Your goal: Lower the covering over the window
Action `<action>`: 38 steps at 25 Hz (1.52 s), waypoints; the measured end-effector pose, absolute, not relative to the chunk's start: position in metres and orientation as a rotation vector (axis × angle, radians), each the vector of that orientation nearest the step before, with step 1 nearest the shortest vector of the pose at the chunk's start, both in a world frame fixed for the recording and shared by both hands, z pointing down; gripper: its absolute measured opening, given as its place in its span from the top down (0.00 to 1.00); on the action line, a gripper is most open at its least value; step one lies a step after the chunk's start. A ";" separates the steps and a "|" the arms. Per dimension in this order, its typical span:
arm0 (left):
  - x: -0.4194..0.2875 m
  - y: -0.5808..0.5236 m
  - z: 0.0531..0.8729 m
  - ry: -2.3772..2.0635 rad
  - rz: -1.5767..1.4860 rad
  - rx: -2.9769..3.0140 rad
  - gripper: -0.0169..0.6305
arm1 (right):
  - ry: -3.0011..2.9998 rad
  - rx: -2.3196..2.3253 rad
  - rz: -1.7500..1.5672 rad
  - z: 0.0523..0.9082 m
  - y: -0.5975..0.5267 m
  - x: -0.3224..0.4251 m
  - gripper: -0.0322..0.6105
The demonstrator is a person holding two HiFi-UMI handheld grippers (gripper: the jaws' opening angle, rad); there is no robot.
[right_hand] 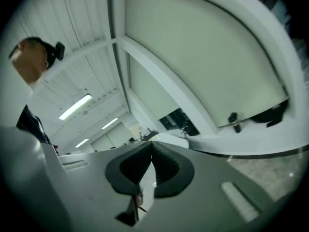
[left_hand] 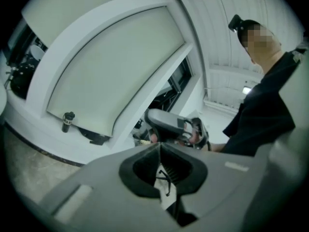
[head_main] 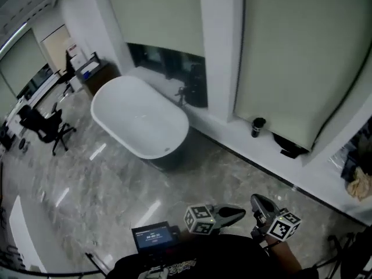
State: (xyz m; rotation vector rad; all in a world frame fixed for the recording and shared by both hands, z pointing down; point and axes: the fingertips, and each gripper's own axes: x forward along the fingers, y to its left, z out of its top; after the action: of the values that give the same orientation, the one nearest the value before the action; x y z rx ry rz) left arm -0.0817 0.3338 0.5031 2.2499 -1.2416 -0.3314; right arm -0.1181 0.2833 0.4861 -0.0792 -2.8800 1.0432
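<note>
An open office with a bathroom display in it. A white freestanding bathtub [head_main: 139, 118] sits centre-left on glossy stone-look floor [head_main: 104, 185] below pale roller blinds [head_main: 296, 51], while black office chairs [head_main: 42, 124] and desks [head_main: 40, 89] fill the upper left.

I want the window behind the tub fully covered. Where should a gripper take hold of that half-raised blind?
Pinch the blind at its bottom edge, the straight hem hanging free above the dark glass. It is probably best to come in from the right end, near the white pillar, since the bathtub stands in front of most of the window.
</note>
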 end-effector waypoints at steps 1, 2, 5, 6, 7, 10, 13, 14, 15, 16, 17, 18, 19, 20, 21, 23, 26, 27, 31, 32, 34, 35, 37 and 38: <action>-0.073 0.332 0.509 -1.276 -0.318 2.206 0.97 | -2.877 0.020 0.997 0.495 0.277 -0.097 0.94; -0.069 0.328 0.520 -1.306 -0.308 2.165 0.97 | -2.876 0.110 0.970 0.507 0.270 -0.078 0.94; -0.062 0.319 0.549 -1.329 -0.287 2.105 0.97 | -2.863 0.363 0.945 0.535 0.263 -0.035 0.94; -0.058 0.318 0.552 -1.323 -0.288 2.097 0.97 | -2.853 0.421 0.952 0.542 0.263 -0.023 0.94; -0.054 0.318 0.553 -1.322 -0.288 2.089 0.97 | -2.844 0.457 0.969 0.547 0.265 -0.013 0.94; -0.036 0.323 0.553 -1.318 -0.254 2.096 0.97 | -2.836 0.481 1.022 0.555 0.281 0.004 0.94; -0.021 0.326 0.553 -1.274 -0.233 2.135 0.97 | -2.838 0.490 1.031 0.557 0.297 0.013 0.94; -0.021 0.326 0.555 -1.260 -0.235 2.140 0.97 | -2.843 0.502 1.028 0.556 0.299 0.014 0.94; -0.021 0.325 0.556 -1.244 -0.236 2.144 0.97 | -2.849 0.521 1.025 0.555 0.300 0.014 0.94; -0.022 0.325 0.556 -1.226 -0.233 2.149 0.97 | -2.857 0.549 1.022 0.552 0.301 0.015 0.94; -0.023 0.326 0.556 -1.205 -0.223 2.160 0.97 | -2.865 0.582 1.020 0.550 0.302 0.014 0.94; -0.023 0.329 0.555 -1.179 -0.204 2.178 0.97 | -2.873 0.618 1.020 0.548 0.304 0.014 0.94; -0.024 0.333 0.553 -1.153 -0.180 2.203 0.97 | -2.879 0.654 1.021 0.545 0.307 0.013 0.94; -0.026 0.337 0.551 -1.130 -0.154 2.227 0.97 | -2.883 0.688 1.021 0.544 0.310 0.010 0.94; -0.030 0.341 0.549 -1.113 -0.131 2.246 0.97 | -2.886 0.719 1.021 0.542 0.312 0.005 0.94; -0.044 0.348 0.546 -1.091 -0.103 2.272 0.97 | -2.895 0.766 1.017 0.538 0.317 -0.007 0.94; -0.065 0.358 0.549 -1.069 -0.071 2.303 0.97 | -2.897 0.831 1.020 0.539 0.325 -0.025 0.94; -0.072 0.361 0.550 -1.064 -0.065 2.302 0.97 | -2.885 0.853 1.042 0.542 0.327 -0.030 0.94; -0.096 0.375 0.553 -1.049 -0.080 2.300 0.97 | -2.825 0.893 1.066 0.551 0.342 -0.049 0.94; -0.099 0.376 0.553 -1.045 -0.091 2.302 0.97 | -2.824 0.895 1.049 0.550 0.343 -0.052 0.94; -0.104 0.376 0.553 -1.038 -0.108 2.299 0.97 | -2.824 0.910 1.035 0.549 0.344 -0.055 0.94; -0.106 0.378 0.552 -1.035 -0.112 2.300 0.97 | -2.823 0.919 1.040 0.548 0.345 -0.056 0.94; -0.109 0.380 0.548 -1.030 -0.114 2.308 0.97 | -2.820 0.929 1.044 0.547 0.348 -0.058 0.94; -0.111 0.381 0.547 -1.030 -0.114 2.311 0.97 | -2.820 0.931 1.038 0.546 0.349 -0.060 0.94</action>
State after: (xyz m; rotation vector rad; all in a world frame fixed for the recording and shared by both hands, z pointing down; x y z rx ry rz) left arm -0.1107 0.3814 0.5473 2.3107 -1.0303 -0.1143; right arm -0.0597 0.3492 0.5458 0.9306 -2.8203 1.0376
